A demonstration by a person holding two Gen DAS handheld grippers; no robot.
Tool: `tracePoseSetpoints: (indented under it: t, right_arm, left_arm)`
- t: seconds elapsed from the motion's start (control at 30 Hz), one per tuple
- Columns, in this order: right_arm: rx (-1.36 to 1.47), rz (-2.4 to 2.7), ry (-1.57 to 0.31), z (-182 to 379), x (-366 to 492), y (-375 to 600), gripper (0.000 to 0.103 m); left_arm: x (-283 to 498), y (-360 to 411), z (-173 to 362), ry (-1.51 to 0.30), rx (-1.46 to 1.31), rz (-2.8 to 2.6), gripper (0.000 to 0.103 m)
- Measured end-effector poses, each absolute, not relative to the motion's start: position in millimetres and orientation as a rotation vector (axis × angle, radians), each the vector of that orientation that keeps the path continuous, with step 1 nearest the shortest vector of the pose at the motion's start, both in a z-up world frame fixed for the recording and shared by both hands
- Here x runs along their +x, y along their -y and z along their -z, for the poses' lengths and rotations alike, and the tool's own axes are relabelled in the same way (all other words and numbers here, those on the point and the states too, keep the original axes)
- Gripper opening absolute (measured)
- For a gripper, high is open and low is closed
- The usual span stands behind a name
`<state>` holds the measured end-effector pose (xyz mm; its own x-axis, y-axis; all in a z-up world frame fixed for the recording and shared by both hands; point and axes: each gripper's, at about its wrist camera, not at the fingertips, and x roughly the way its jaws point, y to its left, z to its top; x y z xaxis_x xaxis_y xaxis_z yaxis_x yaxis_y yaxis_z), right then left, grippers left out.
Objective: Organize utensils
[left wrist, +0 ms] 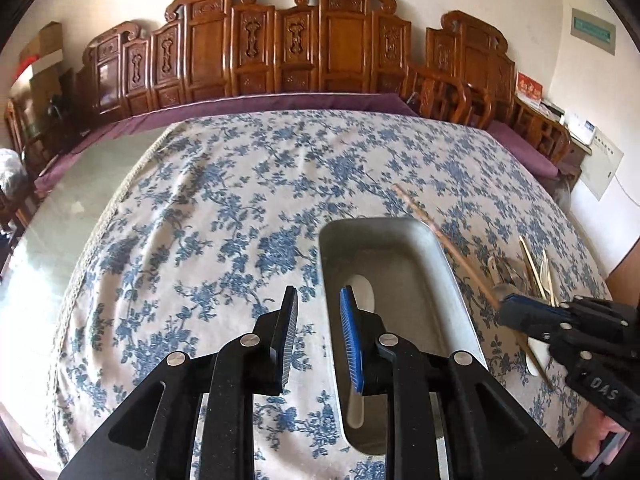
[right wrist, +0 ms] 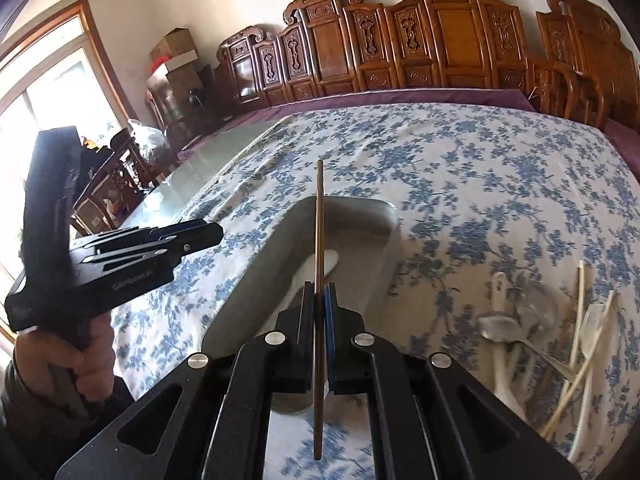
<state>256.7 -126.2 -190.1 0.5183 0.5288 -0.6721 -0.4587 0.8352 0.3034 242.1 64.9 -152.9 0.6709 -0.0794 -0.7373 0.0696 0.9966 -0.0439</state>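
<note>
Here right gripper (right wrist: 319,300) pinches a thin brown wooden chopstick (right wrist: 319,220) over the grey metal tray (right wrist: 384,216), presumably to drop in; left gripper (left wrist: 318,312) empty, parted.

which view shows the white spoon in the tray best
The left wrist view: the white spoon lies along the metal tray floor, partly behind a pad. The right wrist view shows only its bowl, crossed by the held chopstick.

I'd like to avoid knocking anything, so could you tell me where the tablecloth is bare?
The tablecloth is bare between the metal tray and the far purple edge, and left of the tray. Right of the tray is crowded: a utensil pile.
</note>
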Motion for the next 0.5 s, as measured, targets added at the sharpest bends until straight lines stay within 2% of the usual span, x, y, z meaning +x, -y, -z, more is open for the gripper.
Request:
tracePoseSetpoints:
  t: [0.5]
  right_arm:
    - [0.093,-0.573,-0.934,227.8,277.2,87.7,0.006]
  left_arm:
    - [242.3,-75.5,156.5,-0.838,-0.014,0.061,0.02]
